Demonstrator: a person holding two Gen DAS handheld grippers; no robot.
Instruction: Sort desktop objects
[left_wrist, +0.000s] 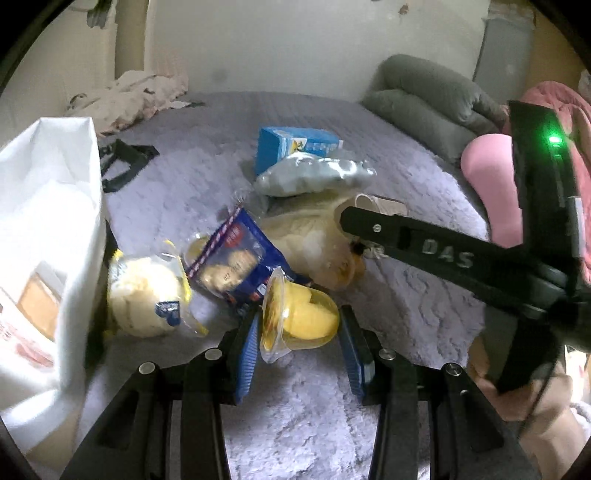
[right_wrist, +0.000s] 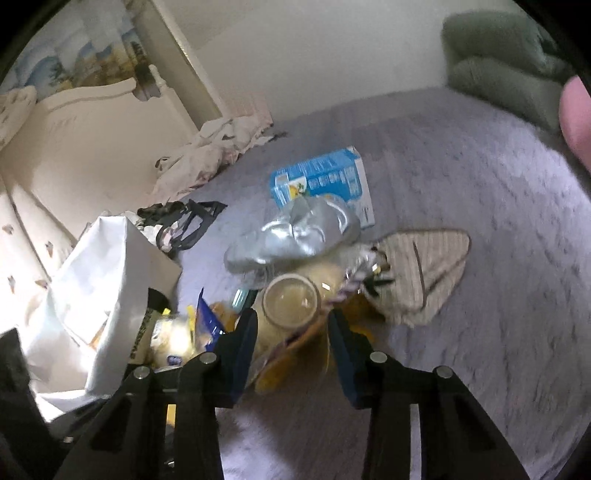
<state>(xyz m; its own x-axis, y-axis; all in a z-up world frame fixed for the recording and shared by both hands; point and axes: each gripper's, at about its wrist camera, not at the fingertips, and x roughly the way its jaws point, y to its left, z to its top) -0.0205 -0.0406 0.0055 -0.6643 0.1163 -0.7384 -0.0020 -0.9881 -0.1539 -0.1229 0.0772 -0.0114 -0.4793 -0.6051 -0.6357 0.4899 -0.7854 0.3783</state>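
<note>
A pile of snacks lies on a purple fuzzy blanket (left_wrist: 424, 302). My left gripper (left_wrist: 301, 321) is open, its blue pads on either side of a clear cup of yellow fruit (left_wrist: 303, 315) lying on its side. Behind it lie a blue cookie bag (left_wrist: 236, 266), a pale bun in clear wrap (left_wrist: 144, 295), a silver pouch (left_wrist: 314, 175) and a blue carton (left_wrist: 291, 146). My right gripper (right_wrist: 291, 325) is open over a yellowish bag and a round beige cup (right_wrist: 291, 299). It also shows in the left wrist view (left_wrist: 354, 218), above the pile.
A white paper bag stands at the left (left_wrist: 48, 229) (right_wrist: 107, 280). A striped beige pouch (right_wrist: 421, 273) lies right of the pile. Grey-green cushions (left_wrist: 424, 103) and a pink pillow (left_wrist: 487, 184) sit at the back right. A black strap (left_wrist: 122, 162) lies behind the bag.
</note>
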